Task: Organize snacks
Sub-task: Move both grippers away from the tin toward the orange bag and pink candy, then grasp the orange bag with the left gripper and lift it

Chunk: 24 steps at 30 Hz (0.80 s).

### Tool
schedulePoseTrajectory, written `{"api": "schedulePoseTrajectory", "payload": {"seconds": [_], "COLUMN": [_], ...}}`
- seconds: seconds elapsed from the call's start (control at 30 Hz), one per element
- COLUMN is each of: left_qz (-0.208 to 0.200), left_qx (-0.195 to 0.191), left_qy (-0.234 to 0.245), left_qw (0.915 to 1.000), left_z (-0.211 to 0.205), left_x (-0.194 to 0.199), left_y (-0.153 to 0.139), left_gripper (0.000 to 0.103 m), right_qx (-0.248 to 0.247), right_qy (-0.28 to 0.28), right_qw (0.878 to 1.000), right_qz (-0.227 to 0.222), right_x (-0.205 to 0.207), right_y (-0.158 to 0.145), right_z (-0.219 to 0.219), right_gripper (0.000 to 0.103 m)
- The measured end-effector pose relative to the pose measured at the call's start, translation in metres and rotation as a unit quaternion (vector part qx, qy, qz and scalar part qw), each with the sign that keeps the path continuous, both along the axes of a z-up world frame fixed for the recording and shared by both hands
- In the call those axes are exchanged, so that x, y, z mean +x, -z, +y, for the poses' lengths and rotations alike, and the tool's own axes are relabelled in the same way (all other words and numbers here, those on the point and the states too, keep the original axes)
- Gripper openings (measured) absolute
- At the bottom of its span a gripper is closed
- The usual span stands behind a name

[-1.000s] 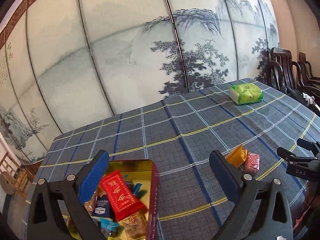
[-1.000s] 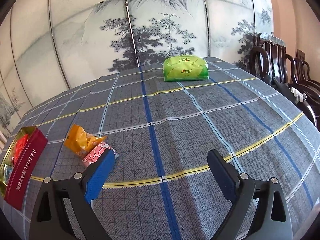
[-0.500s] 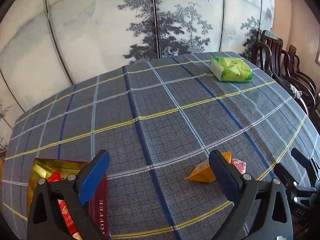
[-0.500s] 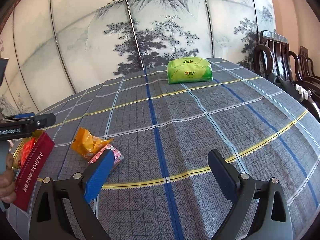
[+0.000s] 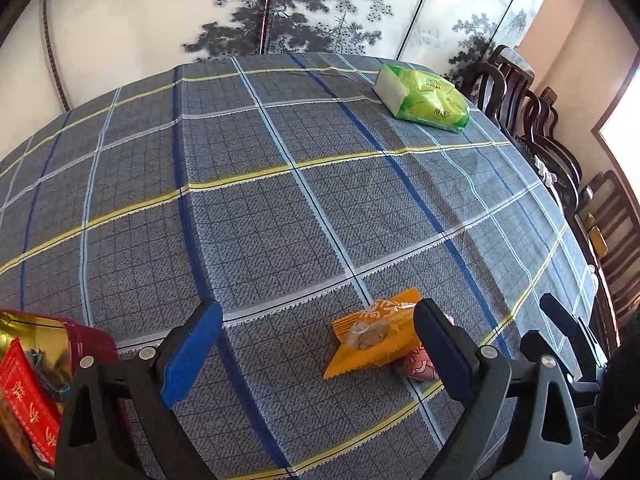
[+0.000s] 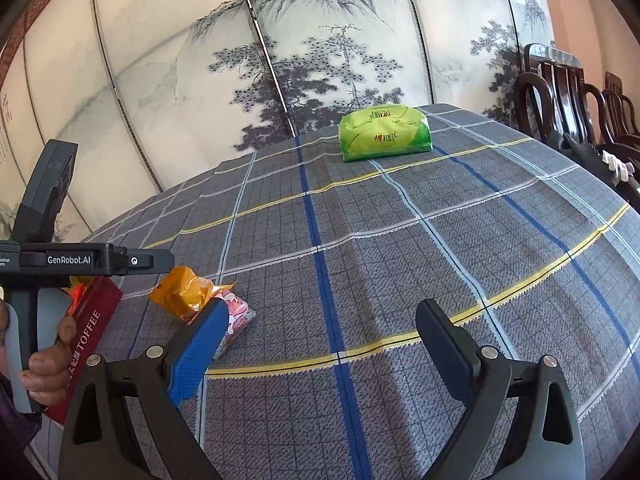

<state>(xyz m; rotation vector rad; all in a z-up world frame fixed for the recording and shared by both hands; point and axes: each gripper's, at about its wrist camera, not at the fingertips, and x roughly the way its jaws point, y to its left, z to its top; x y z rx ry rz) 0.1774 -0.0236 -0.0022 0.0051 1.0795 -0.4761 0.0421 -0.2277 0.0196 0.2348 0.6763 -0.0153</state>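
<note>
An orange snack packet [image 5: 374, 334] lies on the plaid tablecloth with a pink wrapped snack [image 5: 416, 365] touching its right side. Both also show in the right wrist view, the orange packet [image 6: 182, 292] and the pink snack [image 6: 236, 316]. My left gripper [image 5: 318, 354] is open and empty, with its right finger just in front of the two snacks. The red toffee tin [image 5: 86, 338] with several snacks inside is at its lower left; it also shows in the right wrist view [image 6: 86, 334]. My right gripper [image 6: 320, 350] is open and empty, to the right of the snacks.
A green tissue pack [image 5: 424, 98] lies at the far right of the table, also in the right wrist view [image 6: 384, 132]. Dark wooden chairs [image 5: 548, 136] stand along the table's right edge. A painted folding screen [image 6: 280, 52] stands behind the table.
My left gripper has swung right from over the toffee tin toward the orange and pink snacks. My right gripper has barely moved and stays open.
</note>
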Motion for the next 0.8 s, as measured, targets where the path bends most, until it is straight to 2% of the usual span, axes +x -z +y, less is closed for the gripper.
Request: {"api": "schedulePoseTrajectory", "payload": {"seconds": [0.07,0.17,0.23,0.33,0.4,0.53,0.6,0.8], "left_qz": [0.011,0.047,0.058,0.036,0.037,0.037,0.042,0.029], "left_qx": [-0.024,-0.084,-0.103,-0.076,-0.068,-0.096,-0.091,-0.031], "left_qy": [0.002,0.008,0.012,0.019,0.023,0.031,0.040,0.064], "left_qw": [0.9996,0.9953,0.9929,0.9963,0.9967,0.9942,0.9941,0.9970], "left_z": [0.003,0.007,0.007,0.004,0.002,0.000,-0.007,-0.033], "left_x": [0.001,0.002,-0.001,-0.005,-0.006,-0.006,-0.005,0.000], "left_y": [0.002,0.004,0.004,0.002,0.003,-0.002,-0.002,0.003], "left_gripper": [0.095,0.095,0.095,0.095,0.095,0.095,0.095,0.095], "right_qx": [0.002,0.004,0.006,0.009,0.011,0.011,0.012,0.016], "right_qy": [-0.002,-0.003,-0.004,-0.004,-0.004,-0.004,-0.005,-0.006], "right_qw": [1.000,1.000,1.000,1.000,1.000,1.000,1.000,1.000], "right_qz": [0.001,0.001,0.001,0.004,0.004,0.005,0.006,0.008], "right_x": [0.001,0.001,0.001,0.002,0.002,0.002,0.003,0.004], "right_y": [0.000,0.000,0.001,0.001,0.002,0.002,0.002,0.004], "right_z": [0.000,0.000,0.000,-0.001,-0.001,-0.001,-0.002,-0.003], "right_gripper": [0.094,0.094,0.094,0.094,0.094,0.094,0.094,0.094]}}
